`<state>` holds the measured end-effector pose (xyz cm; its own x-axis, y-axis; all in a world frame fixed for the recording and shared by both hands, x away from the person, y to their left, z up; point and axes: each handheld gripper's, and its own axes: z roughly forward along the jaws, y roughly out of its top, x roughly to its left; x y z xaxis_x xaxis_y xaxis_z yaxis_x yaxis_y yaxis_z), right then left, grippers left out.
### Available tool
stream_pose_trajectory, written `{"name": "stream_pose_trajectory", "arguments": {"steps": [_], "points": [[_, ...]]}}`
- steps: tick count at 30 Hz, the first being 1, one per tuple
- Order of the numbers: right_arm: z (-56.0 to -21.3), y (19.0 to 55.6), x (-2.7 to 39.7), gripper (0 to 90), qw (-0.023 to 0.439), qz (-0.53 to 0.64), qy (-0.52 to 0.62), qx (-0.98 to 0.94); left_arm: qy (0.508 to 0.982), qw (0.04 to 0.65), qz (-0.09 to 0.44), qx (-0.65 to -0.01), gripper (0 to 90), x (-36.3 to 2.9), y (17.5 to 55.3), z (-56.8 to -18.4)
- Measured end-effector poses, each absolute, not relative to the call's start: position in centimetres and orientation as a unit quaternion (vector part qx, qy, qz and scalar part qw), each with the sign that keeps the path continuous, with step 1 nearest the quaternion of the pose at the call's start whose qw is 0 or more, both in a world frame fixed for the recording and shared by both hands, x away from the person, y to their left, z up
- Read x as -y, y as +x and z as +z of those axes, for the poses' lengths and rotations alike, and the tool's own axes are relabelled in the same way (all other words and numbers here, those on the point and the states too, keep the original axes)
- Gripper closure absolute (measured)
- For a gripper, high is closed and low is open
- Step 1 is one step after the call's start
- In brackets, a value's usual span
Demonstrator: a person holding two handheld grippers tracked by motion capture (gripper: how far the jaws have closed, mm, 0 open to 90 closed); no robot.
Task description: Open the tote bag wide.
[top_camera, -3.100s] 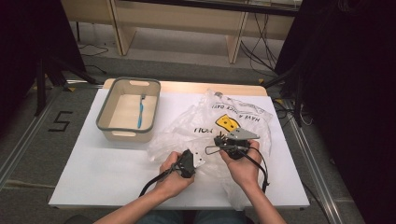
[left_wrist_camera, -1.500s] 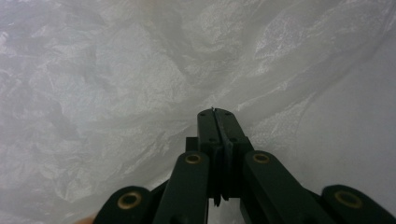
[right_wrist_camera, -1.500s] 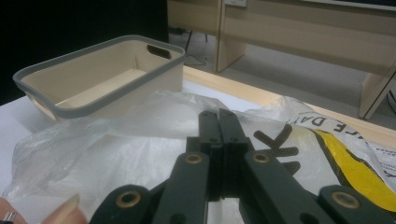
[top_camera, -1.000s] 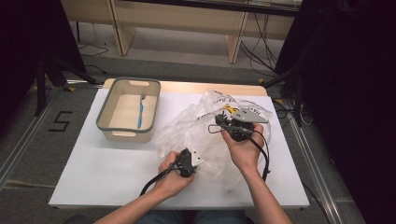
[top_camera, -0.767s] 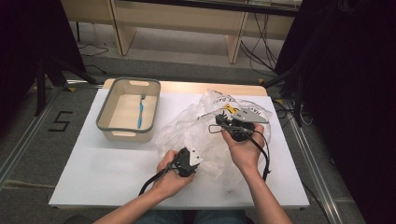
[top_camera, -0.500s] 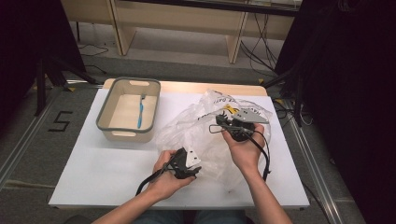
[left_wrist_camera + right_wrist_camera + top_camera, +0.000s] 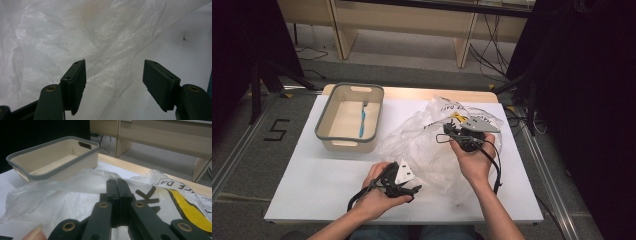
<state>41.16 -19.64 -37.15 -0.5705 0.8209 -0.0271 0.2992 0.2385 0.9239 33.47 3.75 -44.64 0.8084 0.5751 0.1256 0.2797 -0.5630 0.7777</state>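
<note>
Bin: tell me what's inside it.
In the bin a blue toothbrush lies on the floor near the right wall, seen from the high view. In the right gripper view the near wall hides the floor.

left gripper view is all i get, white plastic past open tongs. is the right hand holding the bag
Observer: Yes, the right tongs are shut on the bag and hold part of it up.
Operator: anything else on the table
Observer: A basket at the far left, with a blue toothbrush inside.
Operator: where are my tongs on the bag
Observer: At its near edge. The left tongs have just been opening, with nothing between them.
</note>
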Motion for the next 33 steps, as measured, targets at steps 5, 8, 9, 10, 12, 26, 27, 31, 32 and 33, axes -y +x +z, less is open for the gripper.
{"name": "stream_pose_trajectory", "arguments": {"steps": [5,8,9,10,12,26,27,31,32,33], "points": [[-37.2,41.1,19.7,90.0,0.268,0.487,0.38,-0.74,0.857,0.407,0.186,-0.257,35.0,-4.9,33.1,-44.5],[-37.2,41.2,19.7,90.0,0.267,0.486,0.38,-0.74,0.853,0.41,0.186,-0.264,35.0,-5.5,33.0,-44.4],[-37.3,41.2,19.7,90.0,0.267,0.486,0.38,-0.74,0.852,0.41,0.186,-0.266,35.0,-5.7,33.0,-44.4],[-37.3,41.2,19.7,90.0,0.267,0.486,0.38,-0.74,0.851,0.412,0.186,-0.269,35.1,-5.9,32.9,-44.4],[-37.3,41.2,19.7,90.0,0.267,0.486,0.381,-0.74,0.848,0.413,0.188,-0.274,35.1,-6.3,32.9,-44.3],[-37.2,41.2,19.8,90.0,0.268,0.485,0.384,-0.738,0.836,0.417,0.197,-0.296,35.1,-8.5,32.8,-44.0],[-37.2,41.2,19.9,90.0,0.268,0.485,0.384,-0.738,0.836,0.418,0.197,-0.297,35.1,-8.6,32.8,-44.0],[-37.2,41.2,19.9,90.0,0.268,0.485,0.385,-0.738,0.834,0.419,0.198,-0.3,35.2,-8.9,32.7,-43.9],[-37.2,41.2,19.9,90.0,0.269,0.484,0.385,-0.738,0.834,0.417,0.2,-0.301,35.2,-9.0,32.7,-43.8],[-37.3,41.2,19.9,90.0,0.269,0.484,0.385,-0.738,0.833,0.419,0.199,-0.302,35.2,-9.1,32.7,-43.8]]}}
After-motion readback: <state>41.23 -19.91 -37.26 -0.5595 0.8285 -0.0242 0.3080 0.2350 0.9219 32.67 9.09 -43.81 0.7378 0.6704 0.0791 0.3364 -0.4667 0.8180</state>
